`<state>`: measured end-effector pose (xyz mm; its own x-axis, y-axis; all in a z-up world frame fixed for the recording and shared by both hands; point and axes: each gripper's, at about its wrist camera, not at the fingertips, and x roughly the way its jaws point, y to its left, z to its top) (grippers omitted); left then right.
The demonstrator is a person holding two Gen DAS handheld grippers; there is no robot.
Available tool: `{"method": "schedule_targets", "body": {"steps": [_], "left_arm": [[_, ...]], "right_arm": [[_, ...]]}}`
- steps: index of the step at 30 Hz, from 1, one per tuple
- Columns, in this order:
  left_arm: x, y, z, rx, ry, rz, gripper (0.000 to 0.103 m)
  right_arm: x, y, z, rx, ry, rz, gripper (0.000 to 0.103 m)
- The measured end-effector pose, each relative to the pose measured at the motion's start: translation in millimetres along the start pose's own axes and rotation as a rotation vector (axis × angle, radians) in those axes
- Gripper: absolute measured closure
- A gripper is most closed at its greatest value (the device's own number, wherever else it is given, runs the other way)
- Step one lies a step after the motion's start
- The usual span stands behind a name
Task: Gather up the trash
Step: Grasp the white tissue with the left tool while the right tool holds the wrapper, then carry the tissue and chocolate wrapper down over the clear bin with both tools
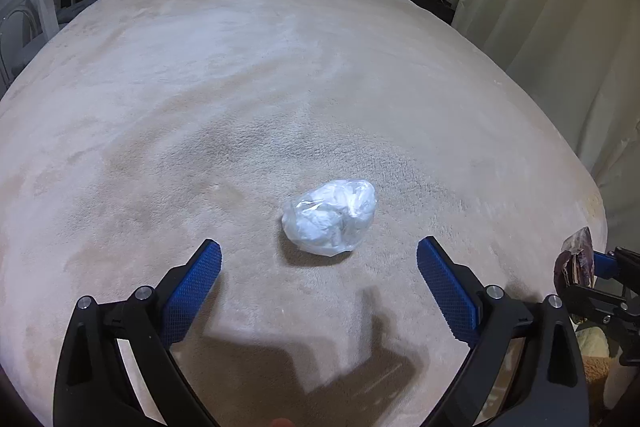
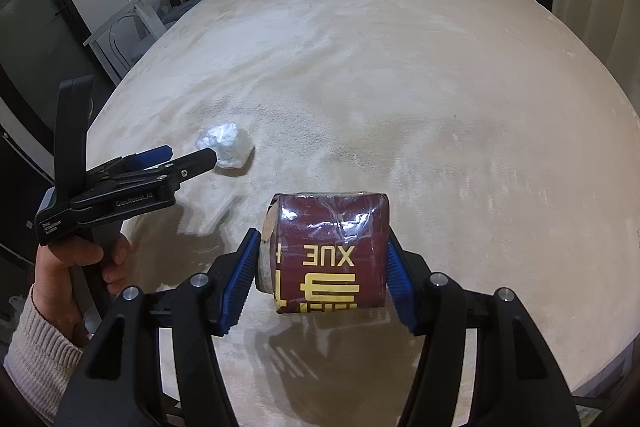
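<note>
Ahead of the left claw: a crumpled plastic bag lay on the bed, just beyond the fingertips and a little toward the right finger.
Bag, handling: it looked very light, soft and crushable, with a glossy film that could slip; nothing about it seemed fragile.
Bag, where to hold: judged best pinched across its bulging middle, one pad on each side, so the film bunches instead of sliding out.
Left claw: jaws stood wide apart, nothing between them, touching nothing; the gap was wider than the bag.
Between the right claw's pads: a dark red wrapped pack with yellow lettering, clear film around it.
Pack, handling: it appeared firmer than the bag and fairly light; its film wrapper looked smooth, so a grip on the flat sides seemed safest.
Right claw: about half open and clamped on the pack's two opposite sides, holding it clear above the bed.
Beside the right claw: the person's hand gripped the left tool's handle.
</note>
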<state>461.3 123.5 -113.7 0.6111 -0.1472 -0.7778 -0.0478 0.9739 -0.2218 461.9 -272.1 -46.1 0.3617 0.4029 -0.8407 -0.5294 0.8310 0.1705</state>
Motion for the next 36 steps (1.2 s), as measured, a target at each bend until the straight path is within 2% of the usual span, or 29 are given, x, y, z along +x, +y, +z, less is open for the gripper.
{"method": "schedule_targets", "body": {"steps": [3, 5, 9, 11, 13, 15, 25, 36], "left_arm": [[13, -4, -1, 0.004, 0.018, 0.011, 0.008], [21, -4, 1, -0.002, 0.025, 0.006, 0.016], [31, -6, 8, -0.014, -0.004, 0.011, 0.024], [37, -9, 11, -0.011, -0.003, 0.020, 0.037], [41, -9, 12, -0.009, -0.004, 0.026, 0.046], [43, -9, 11, -0.006, -0.010, 0.038, 0.050], [32, -16, 9, 0.006, -0.025, 0.028, 0.054], [-17, -21, -1, -0.011, -0.079, 0.013, 0.054]], "right_arm": [[-2, -7, 0, 0.004, -0.003, 0.004, 0.044], [-2, -10, -1, 0.005, 0.000, 0.010, 0.044], [1, -17, -4, 0.011, 0.016, 0.011, 0.044], [3, -20, -5, 0.014, 0.022, 0.010, 0.044], [4, -22, -6, 0.015, 0.026, 0.010, 0.044], [5, -23, -6, 0.014, 0.030, 0.012, 0.044], [3, -18, -10, 0.005, 0.032, 0.025, 0.044], [-31, -5, -21, 0.014, -0.013, 0.040, 0.044]]}}
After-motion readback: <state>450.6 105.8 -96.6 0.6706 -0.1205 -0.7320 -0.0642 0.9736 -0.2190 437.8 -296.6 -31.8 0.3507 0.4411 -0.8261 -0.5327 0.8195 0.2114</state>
